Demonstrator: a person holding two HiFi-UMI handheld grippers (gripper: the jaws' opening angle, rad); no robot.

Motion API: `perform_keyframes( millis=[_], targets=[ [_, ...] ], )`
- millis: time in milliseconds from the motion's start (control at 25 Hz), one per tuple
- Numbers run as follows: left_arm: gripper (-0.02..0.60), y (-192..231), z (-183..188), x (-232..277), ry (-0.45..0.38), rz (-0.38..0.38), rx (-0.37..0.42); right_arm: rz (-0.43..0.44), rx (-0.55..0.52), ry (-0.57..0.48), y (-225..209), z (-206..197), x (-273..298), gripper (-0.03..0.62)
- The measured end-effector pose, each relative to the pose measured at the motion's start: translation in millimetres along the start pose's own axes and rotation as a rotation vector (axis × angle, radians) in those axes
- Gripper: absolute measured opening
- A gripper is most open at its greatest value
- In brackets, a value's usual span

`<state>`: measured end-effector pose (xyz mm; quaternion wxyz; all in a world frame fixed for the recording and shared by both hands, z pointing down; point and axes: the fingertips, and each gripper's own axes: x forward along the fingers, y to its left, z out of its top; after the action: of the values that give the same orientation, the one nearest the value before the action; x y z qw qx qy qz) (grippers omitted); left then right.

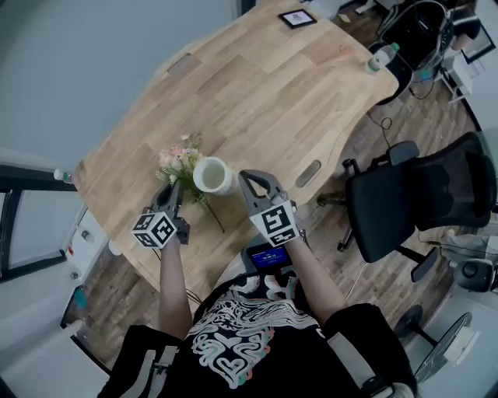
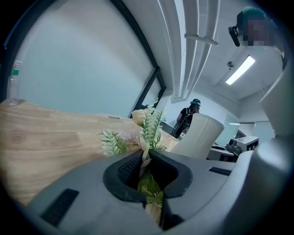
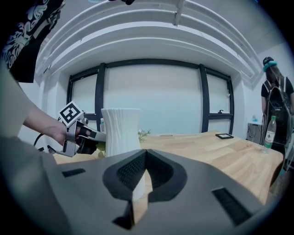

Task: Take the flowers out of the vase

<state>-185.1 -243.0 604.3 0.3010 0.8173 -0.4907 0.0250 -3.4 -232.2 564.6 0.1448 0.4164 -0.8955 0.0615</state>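
A bunch of pale pink and green flowers (image 1: 180, 159) is outside the white ribbed vase (image 1: 214, 175), just to its left over the wooden table (image 1: 257, 93). My left gripper (image 1: 173, 190) is shut on the stems, which trail back toward the table's near edge. In the left gripper view the blooms (image 2: 146, 124) stick out past the jaws of the left gripper (image 2: 146, 156), with the vase (image 2: 200, 135) standing upright to the right. My right gripper (image 1: 245, 177) is shut on nothing, its tips close beside the vase. In the right gripper view the vase (image 3: 120, 131) stands just ahead of the right gripper (image 3: 144, 153).
A black office chair (image 1: 412, 202) stands right of the table. A water bottle (image 1: 381, 58) and a small black frame (image 1: 297, 18) sit at the far end. Another person (image 3: 275, 103) stands by the table's right side. The table's near edge is just below my grippers.
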Motion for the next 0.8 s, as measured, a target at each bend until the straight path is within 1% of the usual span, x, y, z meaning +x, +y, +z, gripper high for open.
perform_keyframes(
  millis=[160,240,400,560,720,760,800],
  targets=[
    [0.028,0,-6,5,0.02,0.017,0.036,-0.007,0.012,0.005,-2,-4,-2,0.008],
    [0.028,-3,-9,7,0.024,0.013,0.049,-0.016,0.015,0.007,-4,-5,-5,0.008],
    [0.028,-2,-12,8,0.018,0.024,0.038,-0.028,0.023,0.013,-7,-8,-7,0.008],
    [0.031,3,-14,10,0.009,0.043,-0.005,-0.046,0.029,0.016,-11,-9,-10,0.008],
    [0.037,2,-13,11,0.004,0.04,0.002,-0.052,0.04,0.012,-14,-9,-10,0.008],
    [0.043,2,-13,12,0.0,0.041,0.003,-0.049,0.047,0.008,-15,-9,-10,0.008],
    [0.067,1,-13,12,-0.003,0.04,0.002,-0.047,0.056,0.004,-15,-9,-10,0.008]
  ],
)
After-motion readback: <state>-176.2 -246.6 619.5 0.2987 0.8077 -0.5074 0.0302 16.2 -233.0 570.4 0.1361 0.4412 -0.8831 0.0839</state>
